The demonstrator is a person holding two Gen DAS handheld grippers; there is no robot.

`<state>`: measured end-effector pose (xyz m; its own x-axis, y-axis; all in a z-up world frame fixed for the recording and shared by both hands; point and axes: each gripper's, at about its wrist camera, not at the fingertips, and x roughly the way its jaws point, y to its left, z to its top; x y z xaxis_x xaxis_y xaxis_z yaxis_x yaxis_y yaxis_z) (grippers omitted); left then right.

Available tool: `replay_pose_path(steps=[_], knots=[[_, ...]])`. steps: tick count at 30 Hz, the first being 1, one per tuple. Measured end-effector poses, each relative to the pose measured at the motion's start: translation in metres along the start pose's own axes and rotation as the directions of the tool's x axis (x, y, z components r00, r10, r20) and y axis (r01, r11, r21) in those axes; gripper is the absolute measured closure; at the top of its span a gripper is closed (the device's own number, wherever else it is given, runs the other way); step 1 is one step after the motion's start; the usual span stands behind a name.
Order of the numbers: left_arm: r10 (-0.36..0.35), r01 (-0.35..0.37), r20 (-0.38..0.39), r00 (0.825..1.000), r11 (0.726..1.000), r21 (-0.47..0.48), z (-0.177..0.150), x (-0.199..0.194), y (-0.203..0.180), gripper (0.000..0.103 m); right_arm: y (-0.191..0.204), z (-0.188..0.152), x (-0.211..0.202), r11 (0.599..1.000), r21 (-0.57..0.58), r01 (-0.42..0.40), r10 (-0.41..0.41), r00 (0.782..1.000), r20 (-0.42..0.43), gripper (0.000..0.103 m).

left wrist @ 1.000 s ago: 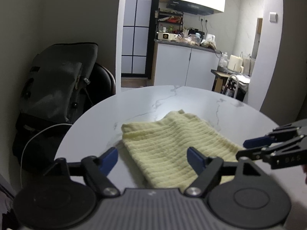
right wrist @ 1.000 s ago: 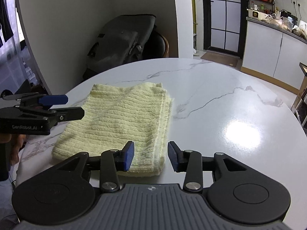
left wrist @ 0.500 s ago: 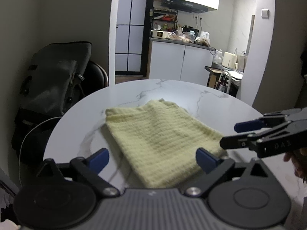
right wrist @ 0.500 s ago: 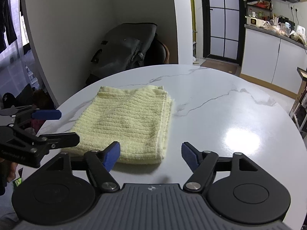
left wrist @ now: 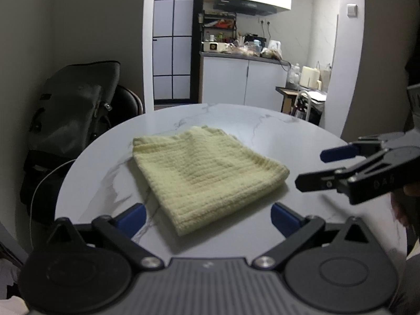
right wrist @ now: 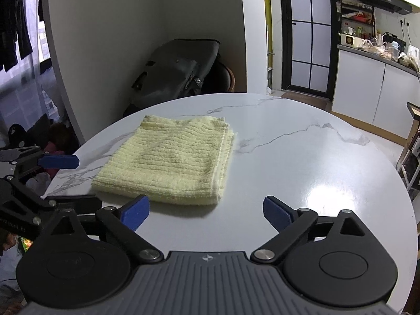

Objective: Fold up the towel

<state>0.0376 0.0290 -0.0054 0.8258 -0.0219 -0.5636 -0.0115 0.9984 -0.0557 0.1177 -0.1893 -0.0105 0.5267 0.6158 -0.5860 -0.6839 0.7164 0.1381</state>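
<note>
A pale yellow towel lies folded flat on the round white marble table. My left gripper is open wide; the towel's near corner shows between its blue pads, which do not touch it. My right gripper has its jaws opening, with nothing between them, just short of the towel's near edge. Each gripper also shows in the other's view: the right gripper to the right of the towel, the left gripper off the towel's left corner.
A black bag sits on a chair behind the table, by the wall. A kitchen counter with white cabinets stands beyond the doorway. The table's right half is bare marble; its curved edge runs close to both grippers.
Both grippers drew back from the towel and widened their jaws; the right went from nearly shut to wide. The towel stayed flat where it was.
</note>
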Motion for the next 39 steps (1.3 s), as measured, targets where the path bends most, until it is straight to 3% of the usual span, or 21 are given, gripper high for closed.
replay_pose_path(steps=[8,13,25,39], knots=[[0.032,-0.032,0.011,0.999,0.999,-0.009,-0.011,-0.011,-0.011,0.000,0.005,-0.006,-0.013,1.000,0.004,0.003,-0.004,0.998,0.067,0.001],[0.059,-0.058,0.025,0.998,0.998,-0.027,-0.019,-0.018,-0.014,0.000,0.009,-0.009,-0.020,0.998,0.010,0.057,-0.057,0.993,0.104,0.001],[0.057,-0.054,0.032,0.998,0.995,-0.083,-0.029,-0.030,-0.005,0.000,0.021,-0.028,-0.023,0.998,0.041,0.051,-0.054,0.996,0.075,0.001],[0.046,-0.046,0.006,0.999,0.997,-0.066,-0.042,-0.032,-0.006,0.000,0.038,-0.048,-0.026,0.997,0.049,0.068,-0.071,0.996,0.059,0.001]])
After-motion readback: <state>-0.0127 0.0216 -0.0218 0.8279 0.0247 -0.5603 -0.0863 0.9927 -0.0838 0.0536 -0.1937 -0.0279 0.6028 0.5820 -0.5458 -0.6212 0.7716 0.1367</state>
